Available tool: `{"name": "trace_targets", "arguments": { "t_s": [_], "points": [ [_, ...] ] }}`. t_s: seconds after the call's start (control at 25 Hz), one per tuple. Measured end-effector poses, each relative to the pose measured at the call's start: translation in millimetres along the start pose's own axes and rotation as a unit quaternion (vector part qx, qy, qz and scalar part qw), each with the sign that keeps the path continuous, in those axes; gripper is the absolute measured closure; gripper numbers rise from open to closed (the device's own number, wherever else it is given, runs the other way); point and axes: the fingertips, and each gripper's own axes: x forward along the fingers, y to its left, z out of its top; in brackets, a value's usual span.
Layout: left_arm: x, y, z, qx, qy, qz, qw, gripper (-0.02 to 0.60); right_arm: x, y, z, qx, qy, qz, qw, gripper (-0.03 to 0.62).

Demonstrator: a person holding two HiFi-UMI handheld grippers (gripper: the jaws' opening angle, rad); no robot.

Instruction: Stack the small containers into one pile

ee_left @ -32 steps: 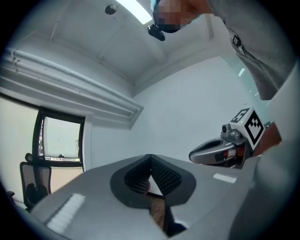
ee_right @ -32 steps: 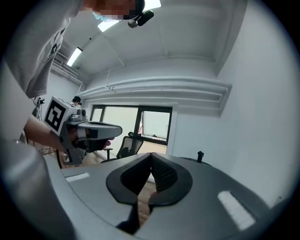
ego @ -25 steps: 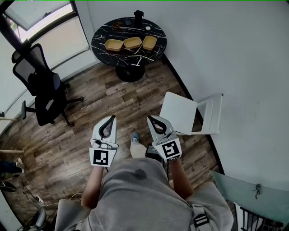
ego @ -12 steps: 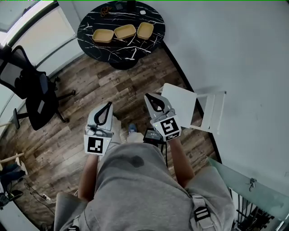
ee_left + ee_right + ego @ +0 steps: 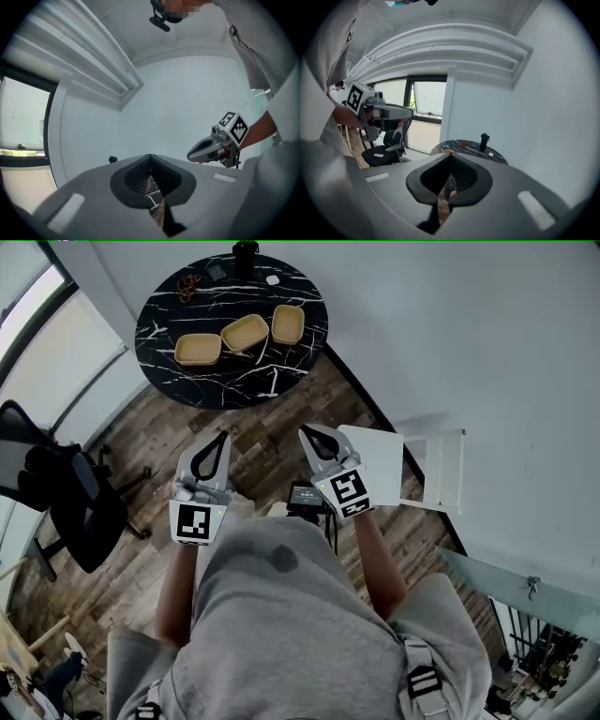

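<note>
Three shallow tan containers lie in a row on a round black marble table point(image 5: 281, 371) far ahead: the left one point(image 5: 198, 349), the middle one point(image 5: 245, 332) and the right one point(image 5: 288, 323). Each sits apart from the others. My left gripper point(image 5: 223, 436) and right gripper point(image 5: 304, 431) are held in front of my body over the wooden floor, well short of the table. Both are shut with nothing between the jaws. In the right gripper view the shut jaws point(image 5: 451, 155) point toward the table point(image 5: 468, 147). The left gripper view shows its shut jaws point(image 5: 150, 157) and mostly white wall.
A black bottle point(image 5: 245, 254) and small items stand at the table's far edge. A white chair point(image 5: 398, 465) stands by the wall on the right, close to my right gripper. A black office chair point(image 5: 66, 498) is on the left by the window.
The person has walked toward the table: it and the containers now appear larger and nearer. Both grippers stay shut and keep their place in front of the body.
</note>
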Motion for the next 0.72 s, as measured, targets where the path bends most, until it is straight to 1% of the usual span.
{"name": "trace_targets", "arguments": {
  "t_s": [0.12,0.2,0.28,0.4,0.52,0.56,0.64,0.72],
  "points": [
    [11,33,-4,-0.008,0.009,-0.014,0.9998,0.581,22,-8,2,0.01,0.02,-0.022,1.0,0.582],
    [23,58,-11,-0.013,0.015,-0.014,0.9997,0.581,42,-17,0,0.013,0.032,-0.036,0.999,0.58],
    [33,79,-15,-0.017,0.011,-0.011,0.9997,0.581,60,-25,0,0.016,0.042,-0.042,0.998,0.58],
    [54,103,-24,-0.023,0.005,-0.006,0.9997,0.581,89,-43,2,0.025,0.055,-0.042,0.997,0.582],
    [88,125,-33,-0.026,0.02,-0.004,0.9994,0.581,125,-73,-2,0.024,0.067,-0.038,0.997,0.58],
    [101,131,-34,-0.026,0.02,-0.004,0.9995,0.581,137,-85,-4,0.022,0.07,-0.038,0.997,0.58],
    [122,141,-37,-0.023,0.023,-0.004,0.9995,0.581,159,-106,-14,0.02,0.079,-0.038,0.996,0.58],
    [138,152,-39,-0.019,0.041,-0.001,0.999,0.581,180,-125,-32,0.027,0.091,-0.033,0.995,0.58]
  ]
}}
